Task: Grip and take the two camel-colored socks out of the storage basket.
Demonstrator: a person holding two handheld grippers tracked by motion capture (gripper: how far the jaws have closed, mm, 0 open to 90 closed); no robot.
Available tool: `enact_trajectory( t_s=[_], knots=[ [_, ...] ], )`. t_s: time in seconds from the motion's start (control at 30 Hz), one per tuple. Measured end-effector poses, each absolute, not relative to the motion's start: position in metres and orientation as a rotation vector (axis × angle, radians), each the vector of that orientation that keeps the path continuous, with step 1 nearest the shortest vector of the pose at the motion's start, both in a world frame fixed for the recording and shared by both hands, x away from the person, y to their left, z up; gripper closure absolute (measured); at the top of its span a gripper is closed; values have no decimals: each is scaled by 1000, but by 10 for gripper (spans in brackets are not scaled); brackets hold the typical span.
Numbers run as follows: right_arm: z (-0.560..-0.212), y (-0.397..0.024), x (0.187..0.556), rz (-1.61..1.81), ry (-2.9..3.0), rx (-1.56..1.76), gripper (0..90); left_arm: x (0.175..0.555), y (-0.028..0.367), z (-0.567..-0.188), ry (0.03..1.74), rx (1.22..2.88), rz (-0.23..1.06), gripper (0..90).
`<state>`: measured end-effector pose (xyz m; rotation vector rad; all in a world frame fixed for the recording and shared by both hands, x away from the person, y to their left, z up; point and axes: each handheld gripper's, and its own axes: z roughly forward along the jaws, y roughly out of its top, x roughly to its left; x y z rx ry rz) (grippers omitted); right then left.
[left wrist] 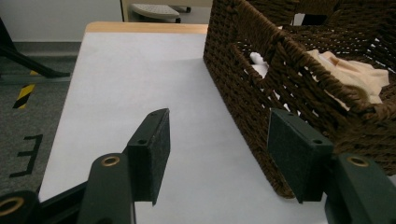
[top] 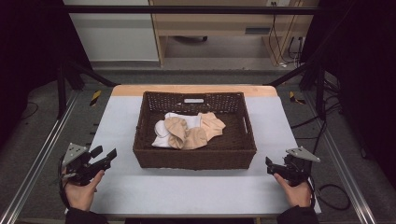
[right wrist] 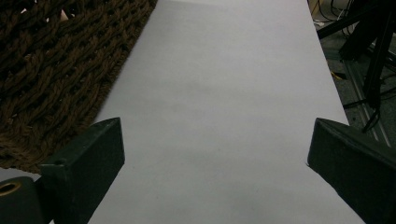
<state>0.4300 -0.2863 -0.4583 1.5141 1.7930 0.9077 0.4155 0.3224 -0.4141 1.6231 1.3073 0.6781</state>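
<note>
Both claws, left gripper [top: 106, 154] and right gripper [top: 269, 166], rest released beside the basket [top: 194, 157], seemingly poised for its socks [top: 187, 130].

Dim room, soft overhead light.
Tabletop [top: 196, 186] evenly lit; corners at 9 and 3 o'clock black, perhaps slightly blurred.

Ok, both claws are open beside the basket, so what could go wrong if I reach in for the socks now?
The beige and white socks lie piled and overlapping, so one pinch may lift several. The left claw sits close to the dark brown woven wicker basket; its pads could catch the weave or shove the basket across the white table cover.
</note>
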Motion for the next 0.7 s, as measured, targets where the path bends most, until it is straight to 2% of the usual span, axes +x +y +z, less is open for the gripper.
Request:
enact_trajectory(
  t_s=[0.7],
  knots=[
    [-456, -287, 431, 916, 1775, 1495, 40, 432, 300, -370, 1207, 1570, 681, 391]
  ],
)
